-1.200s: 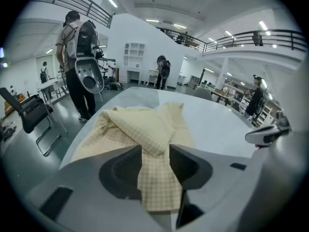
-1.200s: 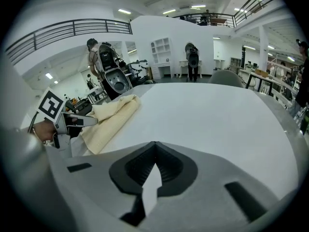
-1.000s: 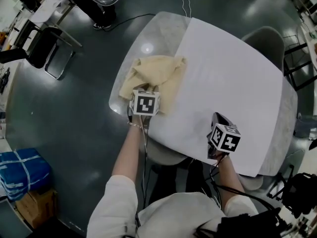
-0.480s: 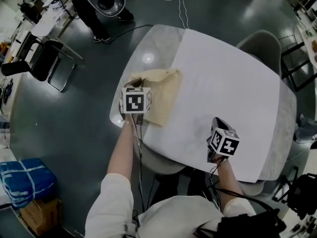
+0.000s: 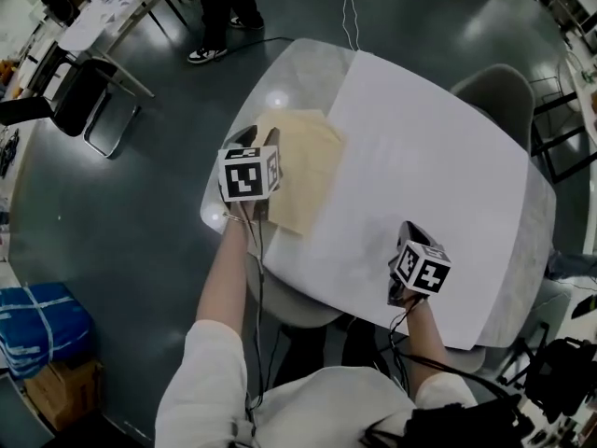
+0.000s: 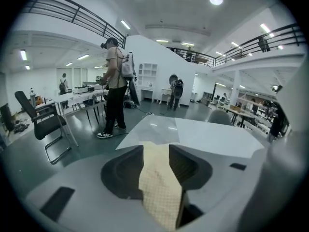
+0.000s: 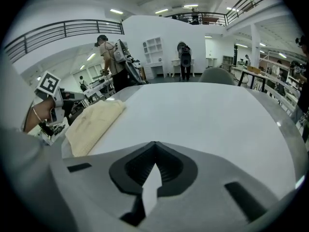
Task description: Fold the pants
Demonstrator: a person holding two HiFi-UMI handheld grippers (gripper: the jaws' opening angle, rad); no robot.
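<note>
The cream pants point(image 5: 303, 171) lie folded flat on the left part of the round table point(image 5: 280, 73), partly over the white sheet point(image 5: 420, 157). My left gripper point(image 5: 254, 138) hovers above their left edge. Its jaws have just been opening and stand apart; in the left gripper view the cream cloth point(image 6: 161, 187) shows in the gap of the left gripper point(image 6: 156, 146), and the pads do not press it. My right gripper point(image 5: 410, 229) is over the sheet near the front edge, and the right gripper point(image 7: 154, 144) is shut on nothing. The pants point(image 7: 94, 120) show at its left.
A grey chair point(image 5: 494, 77) stands behind the table at the right. A black chair point(image 5: 79, 91) and desks are at the far left, and a person's feet point(image 5: 210, 52) are beyond the table. A blue bundle point(image 5: 37, 329) lies on the floor at the lower left.
The left gripper has risen and drifted left off the pants. The cloth, bunched a second ago, now lies as a flat folded shape. The right gripper has stayed put.
</note>
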